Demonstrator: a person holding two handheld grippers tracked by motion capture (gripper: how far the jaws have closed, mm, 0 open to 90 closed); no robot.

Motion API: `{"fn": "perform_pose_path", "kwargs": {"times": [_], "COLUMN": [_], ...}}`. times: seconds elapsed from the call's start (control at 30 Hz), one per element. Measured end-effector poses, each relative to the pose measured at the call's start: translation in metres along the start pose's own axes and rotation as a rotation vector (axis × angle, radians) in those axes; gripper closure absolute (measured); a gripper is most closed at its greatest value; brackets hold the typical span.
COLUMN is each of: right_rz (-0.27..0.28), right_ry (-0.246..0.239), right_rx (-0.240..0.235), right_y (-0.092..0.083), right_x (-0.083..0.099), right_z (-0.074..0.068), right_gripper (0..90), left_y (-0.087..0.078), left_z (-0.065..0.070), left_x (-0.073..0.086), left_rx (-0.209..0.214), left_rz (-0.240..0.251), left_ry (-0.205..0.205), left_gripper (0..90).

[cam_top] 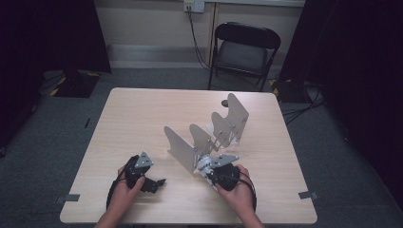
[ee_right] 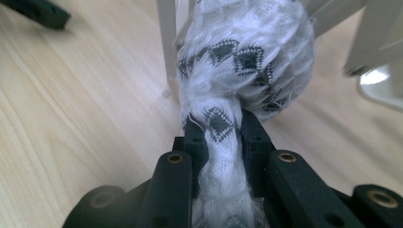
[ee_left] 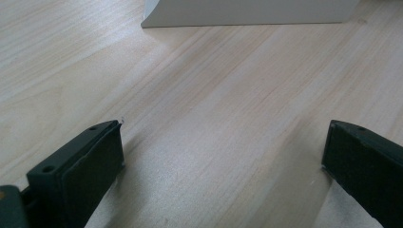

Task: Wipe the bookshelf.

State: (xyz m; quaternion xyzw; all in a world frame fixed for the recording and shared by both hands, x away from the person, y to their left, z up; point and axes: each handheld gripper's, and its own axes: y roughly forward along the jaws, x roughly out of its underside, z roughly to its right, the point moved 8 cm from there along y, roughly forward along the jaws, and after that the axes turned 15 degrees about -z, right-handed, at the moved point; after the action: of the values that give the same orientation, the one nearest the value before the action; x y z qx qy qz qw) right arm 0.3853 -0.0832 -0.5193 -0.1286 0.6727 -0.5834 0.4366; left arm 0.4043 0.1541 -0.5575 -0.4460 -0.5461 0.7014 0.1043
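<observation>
Sock [ee_right: 247, 52], white, possibly rolled: pinched between right gripper [ee_right: 223, 135] fingers beside rack [cam_top: 209, 137]; left gripper [ee_left: 223, 156] fingers wide, empty.

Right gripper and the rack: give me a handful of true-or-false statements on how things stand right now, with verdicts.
1. The right gripper is shut on a white rolled sock with a black diamond pattern. True.
2. The left gripper holds a sock too. False: its jaws stand wide apart over the bare table.
3. The sock is at the near end of the white divider rack. True.
4. The rack lies flat with its plates folded down. False: its plates stand upright.
5. A black folding chair stands beyond the far edge of the table. True.
</observation>
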Motion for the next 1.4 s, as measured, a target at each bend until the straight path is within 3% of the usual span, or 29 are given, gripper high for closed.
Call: {"fn": "perform_pose_path", "kwargs": {"times": [0.2,0.43,0.53,0.63,0.73,0.93,1.1,1.4], "right_rz": [-0.037,-0.027,-0.006,0.038,0.076,0.130,0.125,0.067], "right_ry": [0.000,0.018,0.021,0.047,0.044,0.004,-0.044,-0.030], "right_rx": [-0.014,-0.009,0.006,0.013,0.040,0.055,0.046,0.010], "right_y": [0.014,0.006,-0.007,-0.028,-0.054,-0.080,-0.073,-0.038], "right_x": [0.011,0.012,0.011,0.005,-0.004,-0.026,-0.035,-0.025], "right_z": [-0.001,0.000,0.006,0.013,0.018,0.012,-0.003,-0.010], "right_gripper": [77.2,77.2,77.2,77.2,77.2,77.2,77.2,77.2], "left_y": [0.000,0.000,0.000,0.000,0.000,0.000,0.000,0.000], "left_z": [0.000,0.000,0.000,0.000,0.000,0.000,0.000,0.000], "left_x": [0.000,0.000,0.000,0.000,0.000,0.000,0.000,0.000], "left_rx": [0.000,0.000,0.000,0.000,0.000,0.000,0.000,0.000], "left_rz": [0.000,0.000,0.000,0.000,0.000,0.000,0.000,0.000], "left_ry": [0.000,0.000,0.000,0.000,0.000,0.000,0.000,0.000], "left_gripper": [0.0,0.0,0.0,0.0,0.0,0.0,0.0,0.0]}}
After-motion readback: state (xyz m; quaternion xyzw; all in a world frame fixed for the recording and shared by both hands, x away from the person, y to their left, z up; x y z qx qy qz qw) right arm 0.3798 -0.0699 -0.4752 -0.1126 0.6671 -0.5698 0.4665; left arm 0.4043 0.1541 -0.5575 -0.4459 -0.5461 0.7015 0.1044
